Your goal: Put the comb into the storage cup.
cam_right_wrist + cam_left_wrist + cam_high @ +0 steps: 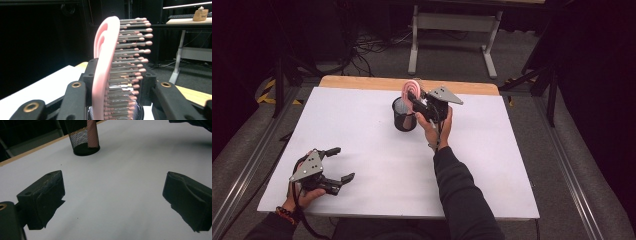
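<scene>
A pink hairbrush (412,89) stands upright with its handle down inside a black mesh cup (403,115) at the middle back of the white table (362,130). My right gripper (414,100) is shut on the hairbrush just above the cup's rim. In the right gripper view the brush head (105,62) rises between the jaws, bristles to the right, and the cup's rim (140,112) lies below. My left gripper (341,163) rests at the near left, open and holding nothing. Its view shows the cup (83,140) far off with the pink handle (92,133) inside.
A wooden strip (362,82) runs along the table's far edge. Beyond it a white-legged table frame (452,22) and cables lie on the grey floor. A dark stand (542,75) is at the far right. A small box (201,13) sits on a distant table.
</scene>
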`<action>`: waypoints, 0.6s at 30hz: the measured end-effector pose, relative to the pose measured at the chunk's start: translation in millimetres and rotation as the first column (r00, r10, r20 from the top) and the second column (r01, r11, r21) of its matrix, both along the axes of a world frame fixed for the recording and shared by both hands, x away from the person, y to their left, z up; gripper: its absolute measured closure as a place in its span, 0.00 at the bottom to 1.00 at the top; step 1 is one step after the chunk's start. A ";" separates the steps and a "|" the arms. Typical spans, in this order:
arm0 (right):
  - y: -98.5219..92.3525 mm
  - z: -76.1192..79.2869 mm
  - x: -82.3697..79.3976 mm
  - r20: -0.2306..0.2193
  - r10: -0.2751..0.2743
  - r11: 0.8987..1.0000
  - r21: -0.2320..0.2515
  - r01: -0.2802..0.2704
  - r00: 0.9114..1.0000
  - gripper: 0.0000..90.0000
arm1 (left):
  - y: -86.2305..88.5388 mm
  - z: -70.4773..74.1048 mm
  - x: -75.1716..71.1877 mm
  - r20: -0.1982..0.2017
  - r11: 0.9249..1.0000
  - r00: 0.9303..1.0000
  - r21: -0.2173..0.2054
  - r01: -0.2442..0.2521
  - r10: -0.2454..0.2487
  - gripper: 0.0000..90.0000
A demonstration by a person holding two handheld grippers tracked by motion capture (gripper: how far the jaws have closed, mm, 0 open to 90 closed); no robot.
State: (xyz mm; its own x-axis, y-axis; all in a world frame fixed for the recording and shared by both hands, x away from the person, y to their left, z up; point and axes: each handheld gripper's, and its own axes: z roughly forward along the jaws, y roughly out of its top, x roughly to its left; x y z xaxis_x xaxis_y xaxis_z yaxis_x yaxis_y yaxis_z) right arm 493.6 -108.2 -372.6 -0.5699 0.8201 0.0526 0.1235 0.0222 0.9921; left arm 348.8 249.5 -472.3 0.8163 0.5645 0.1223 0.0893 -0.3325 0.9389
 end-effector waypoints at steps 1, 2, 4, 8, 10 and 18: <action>0.9 0.0 0.1 0.000 -0.007 1.000 -0.007 0.007 1.000 0.64 | 0.0 0.0 0.0 0.001 1.000 1.000 0.000 0.000 0.000 0.05; 1.2 0.0 0.1 -0.002 -0.005 1.000 -0.013 0.005 1.000 0.64 | -0.1 0.0 -0.1 0.002 1.000 1.000 0.000 -0.001 0.001 0.05; 1.5 0.4 -0.5 -0.004 -0.011 1.000 -0.027 0.011 1.000 0.62 | -0.2 0.1 -0.3 0.003 1.000 1.000 0.000 -0.001 0.001 0.05; 1.1 2.4 -2.6 -0.010 -0.022 0.999 -0.043 0.022 1.000 0.56 | -0.7 0.0 -0.4 0.001 1.000 1.000 -0.003 0.006 -0.006 0.05; 0.7 3.3 -3.4 -0.012 -0.031 0.998 -0.052 0.031 0.999 0.54 | -0.9 0.0 -0.5 0.001 1.000 1.000 -0.002 0.006 -0.006 0.05; -3.8 9.3 -9.2 0.004 -0.030 0.997 -0.068 0.030 1.000 0.49 | -1.4 0.0 -0.6 0.003 1.000 1.000 0.001 0.003 -0.003 0.05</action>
